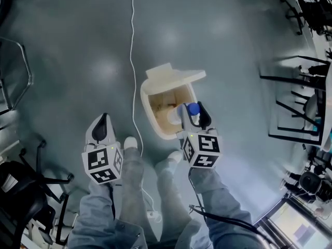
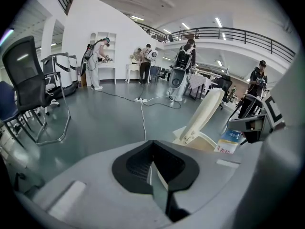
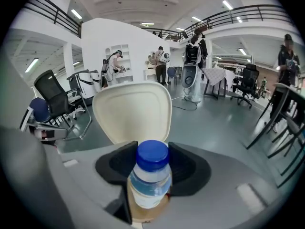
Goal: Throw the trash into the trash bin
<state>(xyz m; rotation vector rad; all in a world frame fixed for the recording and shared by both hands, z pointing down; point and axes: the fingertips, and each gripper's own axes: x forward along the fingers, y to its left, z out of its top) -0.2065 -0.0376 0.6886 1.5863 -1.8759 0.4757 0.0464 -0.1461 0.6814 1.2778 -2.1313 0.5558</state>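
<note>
A cream trash bin (image 1: 155,119) stands on the grey floor with its lid (image 1: 174,75) tipped open. My right gripper (image 1: 195,117) is shut on a clear plastic bottle with a blue cap (image 1: 192,109), holding it over the near right part of the bin's opening. In the right gripper view the bottle (image 3: 151,175) sits upright between the black pads (image 3: 190,168), with the raised lid (image 3: 131,111) just behind it. My left gripper (image 1: 101,127) hangs to the left of the bin with its jaws together and nothing in them. The left gripper view shows its closed pads (image 2: 138,163) and the bin lid (image 2: 202,116) off to the right.
A white cable (image 1: 132,61) runs across the floor past the bin's left side to a power strip (image 1: 152,215). Office chairs (image 1: 23,188) stand at the left, black-legged tables (image 1: 293,102) at the right. The person's shoes (image 1: 130,143) are close to the bin. People stand far off (image 2: 97,63).
</note>
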